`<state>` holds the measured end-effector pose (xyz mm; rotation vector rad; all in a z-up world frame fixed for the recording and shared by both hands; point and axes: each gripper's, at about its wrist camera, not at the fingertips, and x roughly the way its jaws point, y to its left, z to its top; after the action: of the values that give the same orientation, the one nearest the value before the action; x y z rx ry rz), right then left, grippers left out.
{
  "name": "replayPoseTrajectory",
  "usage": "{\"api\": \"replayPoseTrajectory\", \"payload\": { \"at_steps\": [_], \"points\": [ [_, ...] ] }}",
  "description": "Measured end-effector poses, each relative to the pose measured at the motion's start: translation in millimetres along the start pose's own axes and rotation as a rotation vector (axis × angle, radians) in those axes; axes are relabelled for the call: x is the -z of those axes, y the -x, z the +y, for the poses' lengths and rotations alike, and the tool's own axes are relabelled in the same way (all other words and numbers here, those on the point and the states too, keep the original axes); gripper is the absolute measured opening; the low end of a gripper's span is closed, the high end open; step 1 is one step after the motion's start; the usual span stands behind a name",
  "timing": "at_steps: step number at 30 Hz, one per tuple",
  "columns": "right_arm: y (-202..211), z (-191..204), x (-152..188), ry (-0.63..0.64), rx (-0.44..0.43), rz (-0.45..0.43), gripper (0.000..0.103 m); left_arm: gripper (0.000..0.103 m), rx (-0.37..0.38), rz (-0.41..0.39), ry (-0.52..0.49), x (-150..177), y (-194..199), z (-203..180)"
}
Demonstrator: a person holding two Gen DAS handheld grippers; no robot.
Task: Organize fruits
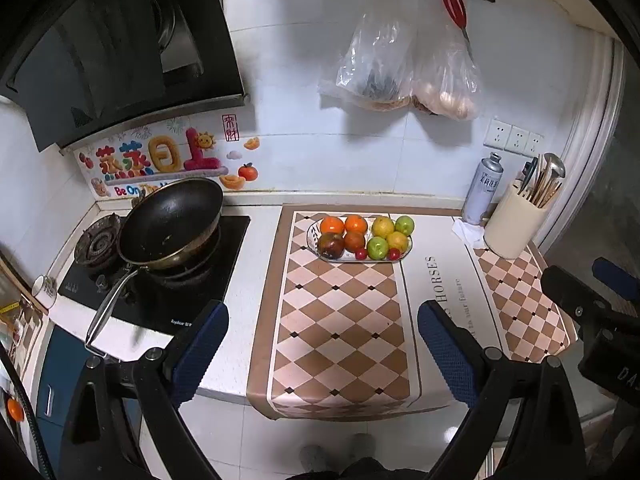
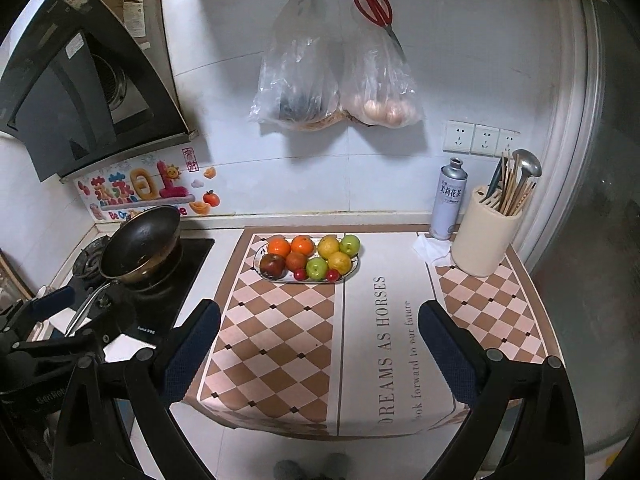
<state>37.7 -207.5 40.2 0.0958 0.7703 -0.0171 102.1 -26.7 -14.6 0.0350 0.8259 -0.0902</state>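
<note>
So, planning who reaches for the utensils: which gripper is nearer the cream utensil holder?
Right. The right gripper sits nearer the cream utensil holder, which is ahead to its right. The left gripper is farther left, facing the fruit plate.

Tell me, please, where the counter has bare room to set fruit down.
The checkered mat between the fruit plate and the counter's front edge is bare, as is its lettered panel. It is crowded by the utensil holder, bottle and stove.

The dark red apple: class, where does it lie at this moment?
In both views the dark red apple lies at the front left end of the fruit plate, on the checked mat, with an orange behind it.
</note>
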Motion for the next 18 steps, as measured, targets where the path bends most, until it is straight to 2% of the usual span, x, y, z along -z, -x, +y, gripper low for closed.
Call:
{"api": "replayPoseTrajectory", "payload": {
  "at_steps": [10,18],
  "points": [
    [-18.6,-8.0,-8.4,0.0,-0.008,0.02,0.101,0.097,-0.02,0.019,0.014,-6.7,-16.8,-2.1],
    [-61.9,-15.9,-27.9,-0.013,-0.004,0.048,0.101,0.097,-0.046,0.042,0.014,-28.2,-52.1,-2.3]
  ]
}}
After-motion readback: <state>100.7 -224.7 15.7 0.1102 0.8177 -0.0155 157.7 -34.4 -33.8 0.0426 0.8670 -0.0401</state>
